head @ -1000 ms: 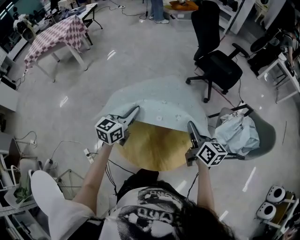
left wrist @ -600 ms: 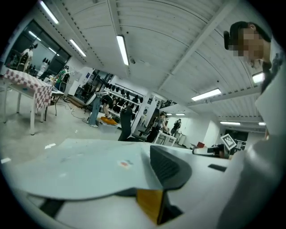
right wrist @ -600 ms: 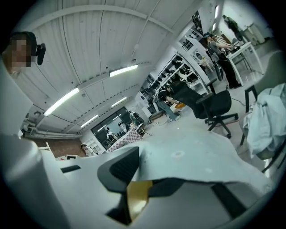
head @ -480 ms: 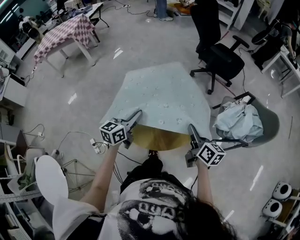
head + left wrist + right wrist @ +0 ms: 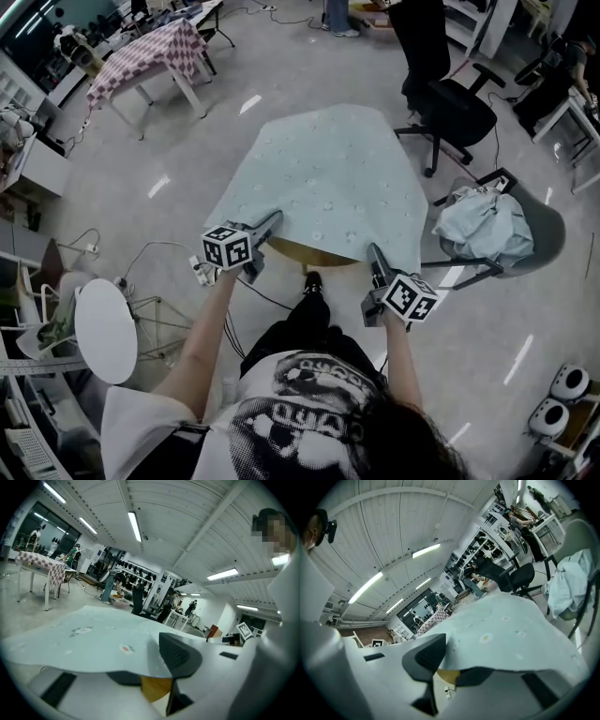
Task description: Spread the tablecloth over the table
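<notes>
Right gripper (image 5: 450, 666) pinches the pale flower-dotted tablecloth (image 5: 506, 630); shirt print (image 5: 300, 412) unreadable.

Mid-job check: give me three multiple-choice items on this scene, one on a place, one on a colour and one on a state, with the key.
1. Where does the crumpled pale cloth bundle lie?
A) on the grey chair to the right of the table
B) on the floor under the table
C) on the checked table far back

2. What colour is the table top where it shows?
A) white
B) yellow-brown
C) black

3. How does the tablecloth lie?
A) folded in a pile
B) wholly on the floor
C) spread over most of the top, with a near strip bare

Key:
1 A, the head view shows the bundle resting in the chair's seat.
2 B, the uncovered strip at the near edge is yellow-brown.
3 C, the cloth covers the top except that strip.
</notes>
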A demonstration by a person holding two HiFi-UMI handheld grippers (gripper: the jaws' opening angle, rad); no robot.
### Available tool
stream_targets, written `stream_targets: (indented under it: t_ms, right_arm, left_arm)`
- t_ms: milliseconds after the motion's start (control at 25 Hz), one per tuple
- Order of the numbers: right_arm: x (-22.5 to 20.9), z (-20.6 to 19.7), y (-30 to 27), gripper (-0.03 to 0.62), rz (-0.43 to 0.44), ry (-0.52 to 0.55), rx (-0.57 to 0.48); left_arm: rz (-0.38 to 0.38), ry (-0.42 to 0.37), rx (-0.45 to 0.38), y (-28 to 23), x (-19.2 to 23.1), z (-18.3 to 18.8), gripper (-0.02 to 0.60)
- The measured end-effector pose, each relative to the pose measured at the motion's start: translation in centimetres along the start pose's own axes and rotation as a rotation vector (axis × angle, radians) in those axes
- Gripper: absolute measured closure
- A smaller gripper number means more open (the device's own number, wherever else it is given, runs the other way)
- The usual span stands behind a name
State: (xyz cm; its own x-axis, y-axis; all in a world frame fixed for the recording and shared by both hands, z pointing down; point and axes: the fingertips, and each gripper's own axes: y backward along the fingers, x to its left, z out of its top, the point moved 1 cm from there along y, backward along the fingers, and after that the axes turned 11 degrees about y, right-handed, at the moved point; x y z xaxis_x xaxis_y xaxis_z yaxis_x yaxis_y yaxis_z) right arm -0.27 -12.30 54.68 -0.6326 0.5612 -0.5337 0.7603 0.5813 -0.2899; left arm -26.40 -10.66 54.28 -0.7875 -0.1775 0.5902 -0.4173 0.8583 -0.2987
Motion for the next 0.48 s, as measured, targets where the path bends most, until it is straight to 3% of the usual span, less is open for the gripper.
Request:
stream_targets:
  t_ms: [240,400,480]
  right_arm:
    - [0.2,-4.2,1.0,0.537,-0.026,0.007,0.075]
    - [0.5,-6.8,0.9,0.547,-0.065,0.078,0.142]
    - [0.3,-7.8,0.8,0.551,-0.076,0.084,0.162]
  left_arm:
    - [0.085,-0.037,0.103,1.6,1.6,-4.6,0.463]
    - [0.151,-0.197,0.218,1.7,2.6,-7.6,0.462]
    - [0.172,-0.238,0.243,1.5,3.0,-8.6,0.463]
